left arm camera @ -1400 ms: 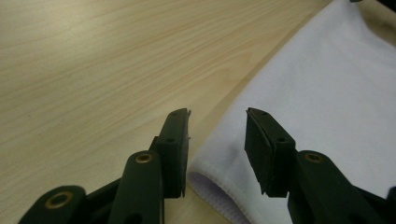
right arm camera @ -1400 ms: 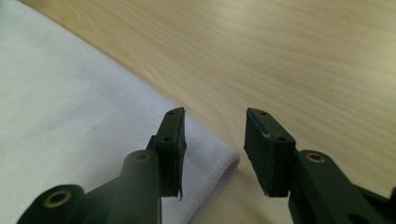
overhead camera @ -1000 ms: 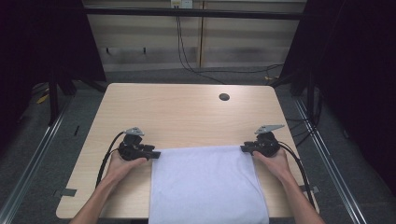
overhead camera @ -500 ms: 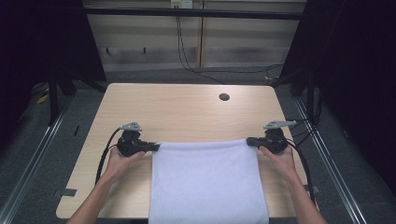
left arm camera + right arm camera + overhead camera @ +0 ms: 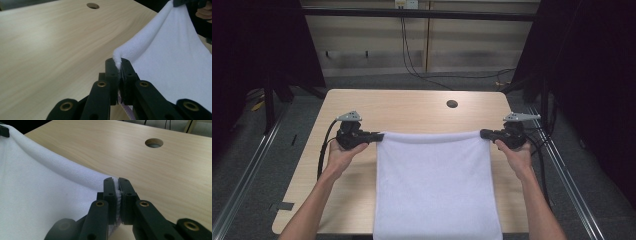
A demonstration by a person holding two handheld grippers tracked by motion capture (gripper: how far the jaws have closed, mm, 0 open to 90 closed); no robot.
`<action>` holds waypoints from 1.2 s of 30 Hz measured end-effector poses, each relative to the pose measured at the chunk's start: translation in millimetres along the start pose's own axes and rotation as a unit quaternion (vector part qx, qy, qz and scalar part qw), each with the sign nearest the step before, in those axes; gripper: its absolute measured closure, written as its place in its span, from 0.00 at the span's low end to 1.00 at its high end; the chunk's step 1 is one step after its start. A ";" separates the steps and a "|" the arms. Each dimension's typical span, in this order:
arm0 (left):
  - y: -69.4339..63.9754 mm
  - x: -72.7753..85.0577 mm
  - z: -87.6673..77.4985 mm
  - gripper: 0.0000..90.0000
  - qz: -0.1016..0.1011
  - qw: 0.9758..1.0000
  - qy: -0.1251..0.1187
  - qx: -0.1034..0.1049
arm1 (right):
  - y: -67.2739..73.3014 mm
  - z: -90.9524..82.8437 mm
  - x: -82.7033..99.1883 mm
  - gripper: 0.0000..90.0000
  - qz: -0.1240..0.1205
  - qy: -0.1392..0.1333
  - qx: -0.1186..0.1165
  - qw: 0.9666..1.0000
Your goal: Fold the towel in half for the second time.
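Tabletop (image 5: pixel 362 105): pale wood, one round cable hole (image 5: pixel 452 104) toward the far edge.

White towel (image 5: pixel 434 185): draped down the middle, near end hanging over my side of the tabletop, far edge pulled taut in a straight line between the two claws and lifted off the wood.

Left claw (image 5: pixel 378 136): jaws clamped on the towel's far left corner; in the left gripper view (image 5: pixel 119 65) a tuft of fabric pokes out between the closed jaws. Right claw (image 5: pixel 484 133): likewise pinched shut on the far right corner, fabric squeezed in the gap in the right gripper view (image 5: pixel 117 187).

Step in hand, as I read it: spreading or folding the towel, far edge held stretched. Next move calls for both claws travelling together at equal height, keeping tension so the edge doesn't sag or skew.

Pose: both forearms come in from the near edge, splayed outward, hands level, claws pointing inward at each other.
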State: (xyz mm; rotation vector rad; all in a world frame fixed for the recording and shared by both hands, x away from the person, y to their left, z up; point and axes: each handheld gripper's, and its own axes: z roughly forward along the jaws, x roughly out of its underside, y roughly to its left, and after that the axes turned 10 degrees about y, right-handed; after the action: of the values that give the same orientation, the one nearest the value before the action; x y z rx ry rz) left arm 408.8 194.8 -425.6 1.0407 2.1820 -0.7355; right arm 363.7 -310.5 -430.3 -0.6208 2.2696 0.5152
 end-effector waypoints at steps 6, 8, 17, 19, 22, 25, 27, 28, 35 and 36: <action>11.0 -29.8 -7.1 0.96 0.001 1.000 -0.020 -0.017 | -6.6 -2.9 -14.6 0.96 0.007 -0.013 0.008 1.000; 12.8 -40.9 -9.3 0.96 0.001 0.999 -0.039 -0.021 | -10.2 -6.1 -25.6 0.96 0.009 -0.020 0.018 1.000; -12.9 -22.9 -32.9 0.96 0.037 0.998 -0.053 -0.001 | 9.2 -27.3 -25.8 0.96 -0.015 -0.043 0.001 0.999; -21.1 -11.0 -38.5 0.96 0.048 0.998 -0.048 0.002 | 16.3 -33.1 -16.7 0.96 -0.020 -0.042 -0.011 0.999; -31.0 3.0 -43.0 0.96 0.056 0.997 -0.047 0.011 | 24.6 -39.9 -5.9 0.96 -0.031 -0.037 -0.018 0.999; -51.1 31.8 -49.3 0.96 0.061 0.996 -0.048 0.033 | 44.5 -55.7 22.2 0.96 -0.053 -0.028 -0.034 0.998; -58.4 44.6 -49.8 0.96 0.060 0.996 -0.042 0.043 | 54.9 -62.7 38.0 0.96 -0.056 -0.024 -0.044 0.997; -58.4 44.6 -49.8 0.96 0.060 0.996 -0.042 0.043 | 54.9 -62.7 38.0 0.96 -0.056 -0.024 -0.044 0.997; -89.2 102.7 -37.4 0.96 0.070 0.993 0.047 0.085 | 95.7 -70.0 109.7 0.94 -0.067 0.053 -0.069 0.994; -92.1 108.5 -35.6 0.96 0.071 0.991 0.061 0.090 | 100.5 -67.6 119.2 0.93 -0.071 0.075 -0.068 0.992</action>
State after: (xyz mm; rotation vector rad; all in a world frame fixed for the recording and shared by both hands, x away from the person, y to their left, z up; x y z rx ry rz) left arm 268.6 221.9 -459.5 1.3513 2.1457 -0.8334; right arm 195.9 -298.5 -454.1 -0.9108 2.3218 0.5722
